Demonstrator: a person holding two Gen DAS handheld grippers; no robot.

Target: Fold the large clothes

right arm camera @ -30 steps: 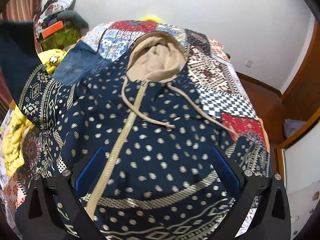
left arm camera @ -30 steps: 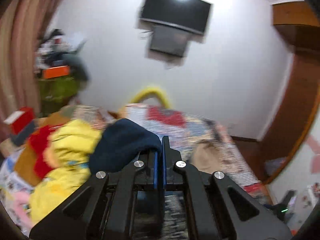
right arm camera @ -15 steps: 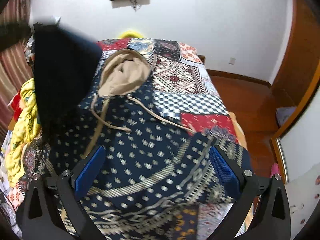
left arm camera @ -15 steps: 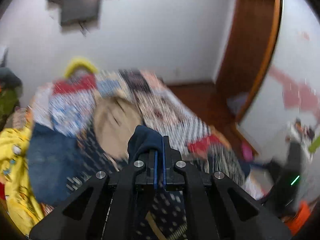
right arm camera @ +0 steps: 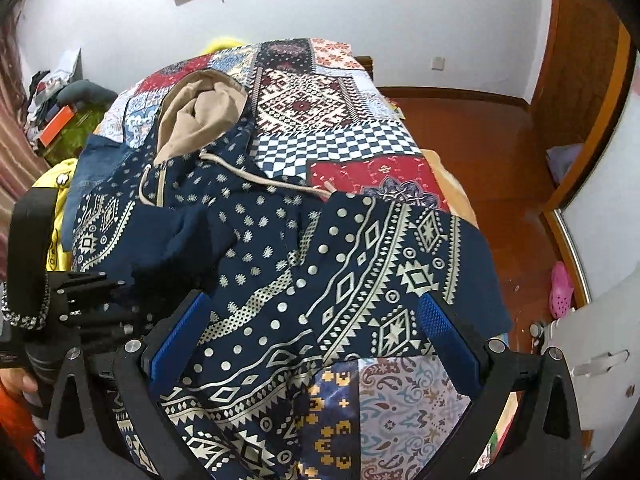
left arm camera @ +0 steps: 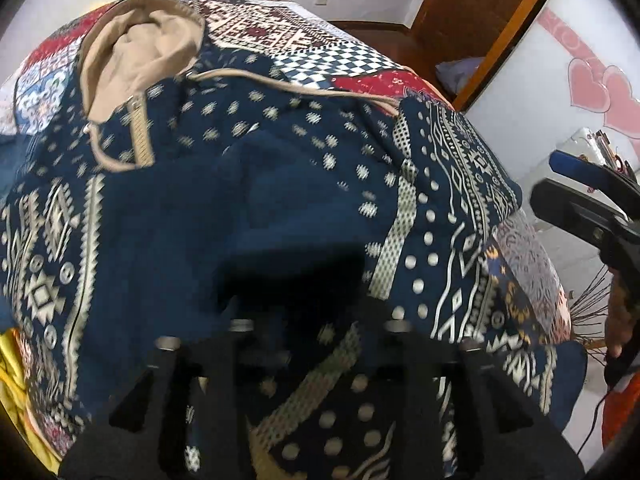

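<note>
My left claw [left arm camera: 320, 344] was up high a moment ago, shut tight on the dark cuff of the sleeve [left arm camera: 224, 216]. Now it is low over the hoodie [left arm camera: 304, 132], and the sleeve lies folded across the chest. The left claw's jaws are opening, and the picture is blurry there. I see dark cloth right at the tips, but I think the pads no longer pinch it. So I think one sleeve fold is about done.

My right claw [right arm camera: 316, 340] is wide apart, with nothing in it. It hangs over the other sleeve [right arm camera: 400, 256], which already lies folded in. I think the bottom fold comes next.

The hoodie lies flat on the bed [right arm camera: 332, 108], zip up, with its tan hood [right arm camera: 200, 116] far from me.

I can read no words or labels anywhere.
</note>
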